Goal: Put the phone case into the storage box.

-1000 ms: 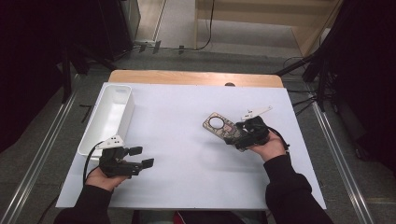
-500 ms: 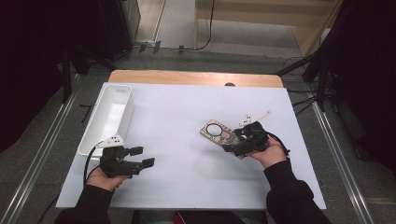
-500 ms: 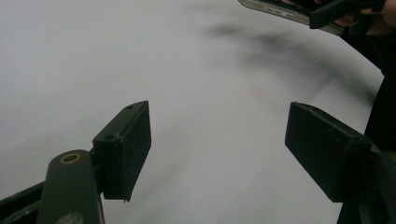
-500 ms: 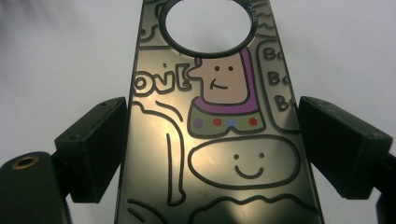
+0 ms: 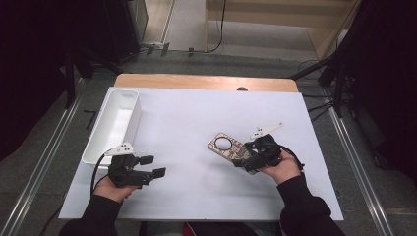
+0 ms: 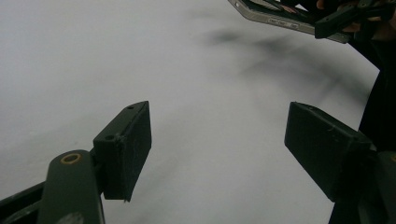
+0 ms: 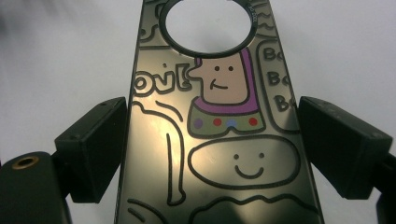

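Observation:
A flat phone case (image 5: 225, 145) printed with cartoon figures and a round ring hole is held by its long sides in my right gripper (image 5: 243, 160), right of the table's middle. In the right gripper view the case (image 7: 215, 116) runs up between the pads (image 7: 98, 144), which press on both edges, so the right gripper (image 7: 212, 126) is shut on it. In the left gripper view the case (image 6: 271, 16) hangs just above the white surface, over its own shadow. My left gripper (image 5: 152, 166) rests near the front left, jaws wide open with nothing between them (image 6: 217, 149).
A long white tray (image 5: 114, 123) lies along the left side of the white table mat (image 5: 196, 113), just beyond the left gripper. A wooden strip (image 5: 206, 81) borders the far edge. Dark stands and cables surround the table.
My right gripper has carried the phone case a little to the left and toward the near edge. The left gripper has stayed where it was.

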The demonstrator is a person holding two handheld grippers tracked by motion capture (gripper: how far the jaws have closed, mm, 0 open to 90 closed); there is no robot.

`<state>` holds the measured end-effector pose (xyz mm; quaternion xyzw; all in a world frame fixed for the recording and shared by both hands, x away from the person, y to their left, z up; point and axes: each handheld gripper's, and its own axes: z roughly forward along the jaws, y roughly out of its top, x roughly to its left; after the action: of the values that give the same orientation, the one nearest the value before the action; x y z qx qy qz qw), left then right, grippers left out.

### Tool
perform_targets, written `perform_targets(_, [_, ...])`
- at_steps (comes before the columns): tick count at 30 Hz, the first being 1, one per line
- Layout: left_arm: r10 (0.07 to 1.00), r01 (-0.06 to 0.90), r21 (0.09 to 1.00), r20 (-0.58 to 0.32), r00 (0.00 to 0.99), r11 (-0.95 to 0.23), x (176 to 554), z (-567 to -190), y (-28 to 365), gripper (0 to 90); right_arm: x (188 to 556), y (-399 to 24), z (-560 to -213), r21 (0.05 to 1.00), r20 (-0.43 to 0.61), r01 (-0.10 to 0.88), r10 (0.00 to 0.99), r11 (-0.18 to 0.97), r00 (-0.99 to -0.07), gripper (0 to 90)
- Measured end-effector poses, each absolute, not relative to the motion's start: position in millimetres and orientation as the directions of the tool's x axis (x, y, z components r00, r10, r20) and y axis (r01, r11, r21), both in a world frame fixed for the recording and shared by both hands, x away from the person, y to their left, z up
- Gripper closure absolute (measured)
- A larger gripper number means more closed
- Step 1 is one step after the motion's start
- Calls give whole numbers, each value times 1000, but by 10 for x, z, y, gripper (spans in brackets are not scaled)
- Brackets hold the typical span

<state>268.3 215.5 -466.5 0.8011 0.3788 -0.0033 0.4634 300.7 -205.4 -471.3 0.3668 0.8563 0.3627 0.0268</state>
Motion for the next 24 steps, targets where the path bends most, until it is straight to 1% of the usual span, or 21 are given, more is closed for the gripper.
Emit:
perform_targets(16, [602, 624, 726, -369, 708, -289, 2682, -4639, 2033, 228, 2857, -1949, -4729, 624, 236, 618, 639, 479, -732, 108])
perform_targets(24, [596, 623, 720, -365, 715, -306, 2712, -4606, 1954, 228, 2826, -1913, -4733, 607, 271, 643, 639, 466, -720, 108])
